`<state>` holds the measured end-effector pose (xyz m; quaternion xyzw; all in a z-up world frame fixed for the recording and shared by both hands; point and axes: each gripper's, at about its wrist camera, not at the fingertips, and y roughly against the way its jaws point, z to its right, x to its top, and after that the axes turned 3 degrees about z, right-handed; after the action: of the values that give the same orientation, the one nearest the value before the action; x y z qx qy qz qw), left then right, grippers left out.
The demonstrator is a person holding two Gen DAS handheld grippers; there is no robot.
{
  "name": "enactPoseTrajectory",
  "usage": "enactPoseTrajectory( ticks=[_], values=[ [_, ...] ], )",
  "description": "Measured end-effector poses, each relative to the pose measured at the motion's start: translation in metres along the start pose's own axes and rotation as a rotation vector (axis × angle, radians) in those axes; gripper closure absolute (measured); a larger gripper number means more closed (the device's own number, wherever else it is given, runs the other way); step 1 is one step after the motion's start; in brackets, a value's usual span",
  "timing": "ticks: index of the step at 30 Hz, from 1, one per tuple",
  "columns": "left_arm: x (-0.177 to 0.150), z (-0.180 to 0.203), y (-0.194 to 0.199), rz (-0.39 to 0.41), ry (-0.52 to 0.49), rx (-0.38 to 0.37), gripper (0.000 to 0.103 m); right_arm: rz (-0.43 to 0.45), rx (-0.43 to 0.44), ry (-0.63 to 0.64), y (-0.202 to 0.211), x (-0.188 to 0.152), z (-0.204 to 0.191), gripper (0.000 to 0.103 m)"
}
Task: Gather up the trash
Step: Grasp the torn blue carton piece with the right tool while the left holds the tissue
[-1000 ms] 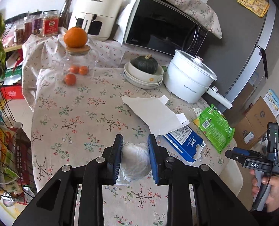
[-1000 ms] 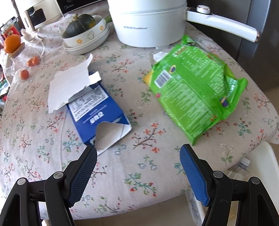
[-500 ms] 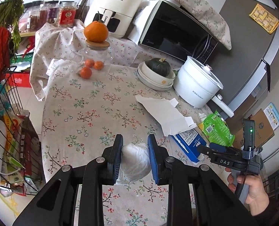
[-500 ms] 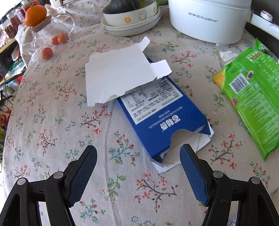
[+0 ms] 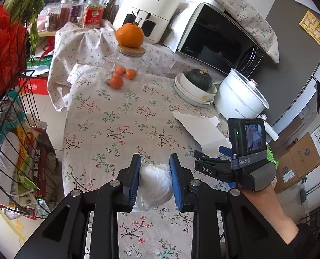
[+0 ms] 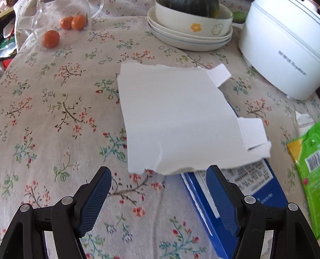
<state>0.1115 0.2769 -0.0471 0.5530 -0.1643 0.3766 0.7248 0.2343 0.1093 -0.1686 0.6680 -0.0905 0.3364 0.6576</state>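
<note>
My left gripper [image 5: 155, 173] is shut on a crumpled white wad of paper [image 5: 154, 186], held above the flowered tablecloth [image 5: 116, 116]. My right gripper [image 6: 158, 191] stands open just above the cloth, its fingers on either side of the near torn edge of a white cardboard sheet [image 6: 177, 118]. That sheet lies over a torn blue carton [image 6: 242, 194], which passes under the right finger. A green snack bag [image 6: 313, 168] lies at the right edge. In the left wrist view the right gripper's body [image 5: 229, 168] and a hand [image 5: 265, 205] cover most of the carton; the white sheet [image 5: 201, 129] shows beyond.
A white electric pot [image 6: 289, 43] and stacked bowls holding a dark squash [image 6: 190, 0] stand at the back. A glass jar [image 5: 129, 62] topped by an orange, with small oranges beside it, is at the far left. A wire rack [image 5: 10, 129] stands left of the table.
My right gripper has swept left across the table from the green bag to the white sheet, still open. My left gripper drifted left, still clamped on the wad.
</note>
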Motion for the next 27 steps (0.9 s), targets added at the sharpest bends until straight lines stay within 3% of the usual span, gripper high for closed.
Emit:
enactPoseTrajectory(
  ticks=[6, 11, 16, 22, 27],
  values=[
    [-0.001, -0.013, -0.005, -0.025, 0.026, 0.006, 0.075, -0.022, -0.119, 0.090, -0.033, 0.017, -0.024, 0.030],
    [-0.002, -0.013, -0.007, -0.037, 0.041, -0.014, 0.075, -0.028, -0.230, 0.145, -0.048, 0.023, -0.029, 0.043],
    [-0.005, -0.004, -0.006, -0.042, 0.022, -0.029, 0.074, -0.004, -0.318, 0.199, -0.040, 0.027, -0.028, 0.083],
    [-0.010, 0.007, -0.009, -0.057, 0.010, -0.057, 0.074, 0.083, -0.299, 0.184, 0.012, 0.038, -0.008, 0.100],
    [-0.016, 0.027, -0.014, -0.076, -0.026, -0.076, 0.074, 0.147, -0.223, 0.115, 0.066, 0.041, 0.024, 0.103]
  ],
)
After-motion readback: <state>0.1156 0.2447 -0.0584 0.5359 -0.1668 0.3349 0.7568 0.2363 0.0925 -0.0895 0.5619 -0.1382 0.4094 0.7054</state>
